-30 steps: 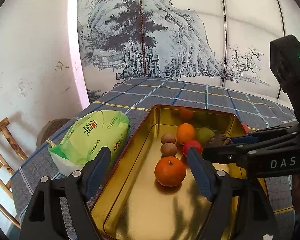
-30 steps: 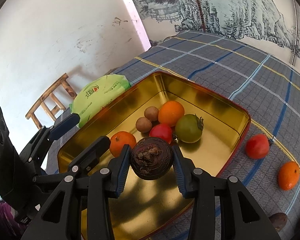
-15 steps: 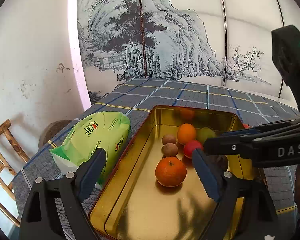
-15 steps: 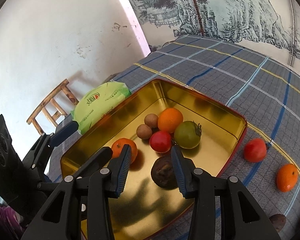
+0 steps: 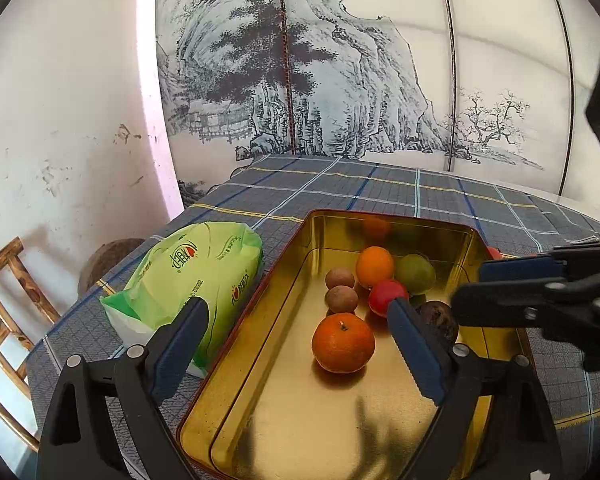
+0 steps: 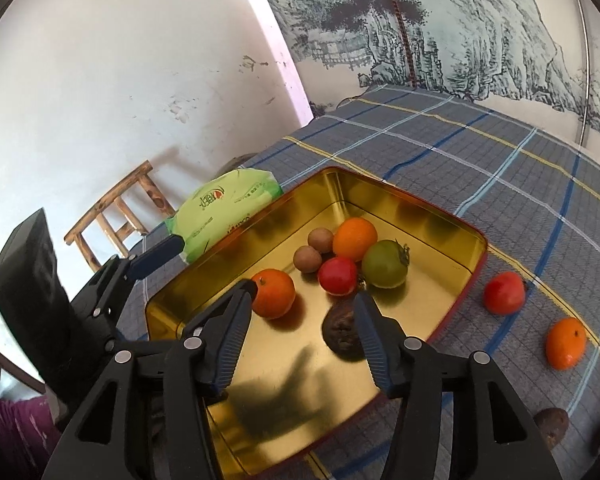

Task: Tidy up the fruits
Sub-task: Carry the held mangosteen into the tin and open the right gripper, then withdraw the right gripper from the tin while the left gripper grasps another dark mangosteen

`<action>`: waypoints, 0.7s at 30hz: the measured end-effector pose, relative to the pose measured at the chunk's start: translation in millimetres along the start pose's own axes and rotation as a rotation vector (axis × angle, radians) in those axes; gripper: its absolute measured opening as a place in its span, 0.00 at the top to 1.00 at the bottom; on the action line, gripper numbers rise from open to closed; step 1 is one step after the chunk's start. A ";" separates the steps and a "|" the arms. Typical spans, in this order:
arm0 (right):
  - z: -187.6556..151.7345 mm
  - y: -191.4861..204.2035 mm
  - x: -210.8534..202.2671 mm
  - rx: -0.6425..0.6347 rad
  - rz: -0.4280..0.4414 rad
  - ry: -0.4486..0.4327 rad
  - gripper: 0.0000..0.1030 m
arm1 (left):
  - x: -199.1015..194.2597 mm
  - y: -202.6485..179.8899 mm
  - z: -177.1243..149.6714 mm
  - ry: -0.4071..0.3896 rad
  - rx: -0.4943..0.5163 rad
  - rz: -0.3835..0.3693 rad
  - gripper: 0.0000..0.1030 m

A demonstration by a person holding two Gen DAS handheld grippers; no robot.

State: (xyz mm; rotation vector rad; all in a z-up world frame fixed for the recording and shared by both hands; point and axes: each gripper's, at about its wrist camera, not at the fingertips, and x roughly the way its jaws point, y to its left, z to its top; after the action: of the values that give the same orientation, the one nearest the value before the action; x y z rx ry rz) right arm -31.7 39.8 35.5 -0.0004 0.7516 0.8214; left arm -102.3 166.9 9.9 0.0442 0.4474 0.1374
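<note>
Risk I see: my right tongs [image 6: 300, 332], apart over the dark fruit [image 6: 340, 332] in the gold tin [image 6: 472, 236], may knock it rolling at lower centre; left tongs [image 5: 296, 328] apart.

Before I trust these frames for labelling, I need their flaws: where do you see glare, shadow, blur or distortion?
Left wrist view: fisheye bends the wall panels; the gold tin mirrors an orange on its far wall. Right wrist view: the right gripper shadows the tin floor; the dark fruit looks slightly blurred.
</note>
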 end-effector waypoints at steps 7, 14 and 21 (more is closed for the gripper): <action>-19.2 -4.6 -27.7 -0.024 -0.051 -0.023 0.41 | -0.8 -0.1 -0.7 0.000 0.001 0.001 0.13; -43.9 -32.9 -67.8 0.012 -0.142 -0.051 0.37 | 0.1 3.0 -2.3 0.003 -0.001 0.010 0.12; -70.5 -75.0 -123.4 0.049 -0.354 -0.143 0.33 | 3.1 2.4 -3.1 0.008 0.009 0.028 0.12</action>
State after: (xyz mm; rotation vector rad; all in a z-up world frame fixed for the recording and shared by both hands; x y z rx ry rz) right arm -79.3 -113.6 36.9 -0.0297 0.6130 0.4602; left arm -101.2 169.8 6.0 0.0593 0.4559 0.1635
